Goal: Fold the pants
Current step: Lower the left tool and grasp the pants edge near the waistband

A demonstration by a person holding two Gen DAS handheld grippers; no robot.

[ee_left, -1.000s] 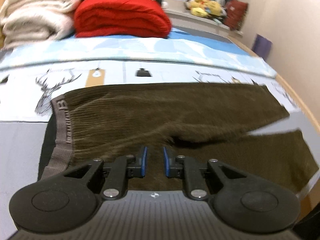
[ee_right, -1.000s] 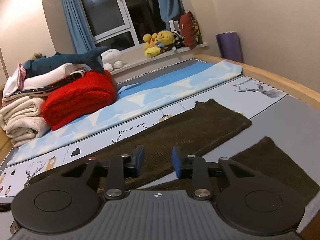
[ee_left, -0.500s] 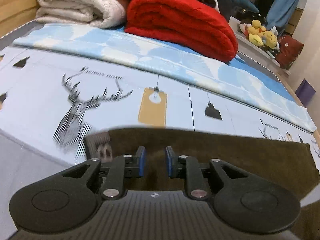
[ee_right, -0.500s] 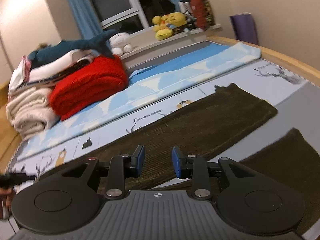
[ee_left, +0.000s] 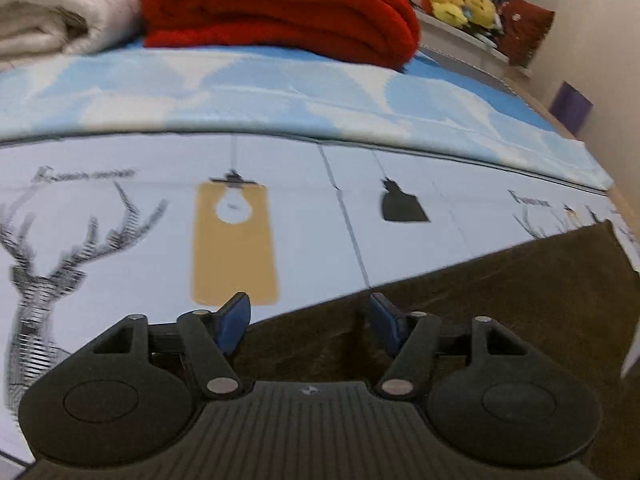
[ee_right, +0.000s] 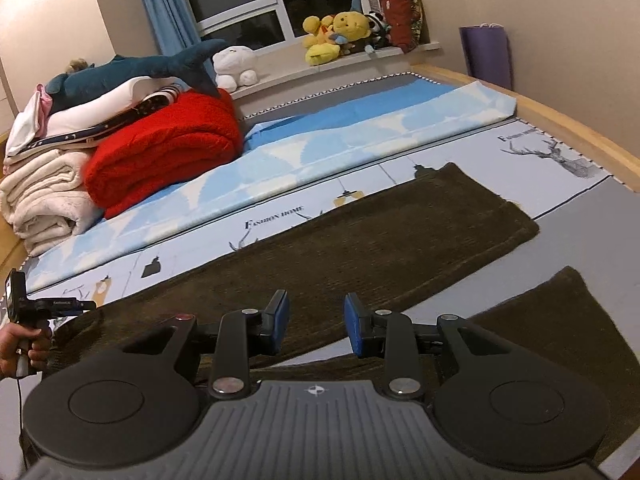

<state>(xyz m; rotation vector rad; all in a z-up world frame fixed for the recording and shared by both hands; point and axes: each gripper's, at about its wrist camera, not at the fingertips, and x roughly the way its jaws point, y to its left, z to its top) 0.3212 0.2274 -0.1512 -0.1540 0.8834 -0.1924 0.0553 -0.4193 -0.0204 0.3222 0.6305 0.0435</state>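
1. Since the earlier frame, the left gripper has travelled from the crotch of the pants to their far upper edge near the waistband end; its view now holds mostly the printed sheet with deer and lamp motifs.
2. Left gripper: jaws opening, blue pads now well apart. The edge of the dark olive pants lies below and between them; no cloth is pinched, and contact with the fabric cannot be told.
3. Right gripper: blue pads parted by a moderate gap, nothing clamped between them. It hovers over the fork of the pants, where the two legs diverge; whether it touches the cloth cannot be told.
4. Pants: spread flat on the bed, one leg stretching away toward the right across the printed sheet, the other running along the nearer grey area.
5. Right wrist view, far left: a hand grips the handle of the left tool above the waistband end.
6. Background: a folded red blanket beside cream blankets, a plush shark on top of the pile, and soft toys on the windowsill.
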